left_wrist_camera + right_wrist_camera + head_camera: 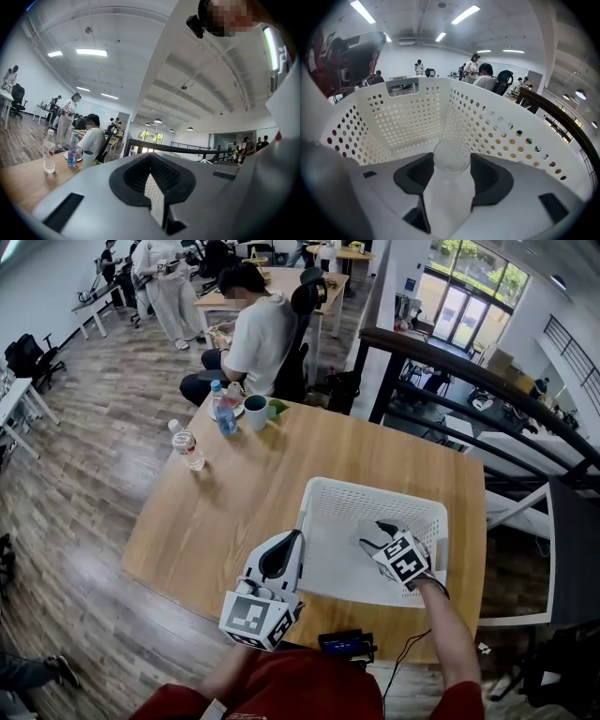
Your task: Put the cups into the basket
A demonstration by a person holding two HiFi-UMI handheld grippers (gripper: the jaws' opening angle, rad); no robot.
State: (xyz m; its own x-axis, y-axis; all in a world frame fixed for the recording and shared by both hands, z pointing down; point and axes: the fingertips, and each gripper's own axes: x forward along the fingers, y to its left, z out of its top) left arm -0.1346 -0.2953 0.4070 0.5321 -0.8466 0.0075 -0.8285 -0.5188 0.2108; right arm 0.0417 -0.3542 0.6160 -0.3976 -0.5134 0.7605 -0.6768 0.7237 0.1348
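A clear plastic cup (pixel 449 197) lies between the dark pads of my right gripper (pixel 451 165), which is shut on it, the cup's mouth pointing away from me. That gripper (pixel 377 534) is down inside the white perforated basket (pixel 375 491), near its right wall; holed walls (pixel 403 112) fill the right gripper view. My left gripper (pixel 292 538) hangs just outside the basket's left wall, shut and with nothing in it; in its own view the left gripper (pixel 151 158) shows only a thin wedge between the pads. A teal cup (pixel 255 412) stands at the table's far edge.
Two water bottles, one clear (pixel 188 445) and one blue-labelled (pixel 225 411), stand near the teal cup (pixel 87 158). A seated person (pixel 258 334) is just beyond the far edge. A black device (pixel 345 645) lies at the near edge. A dark railing (pixel 469 371) runs behind right.
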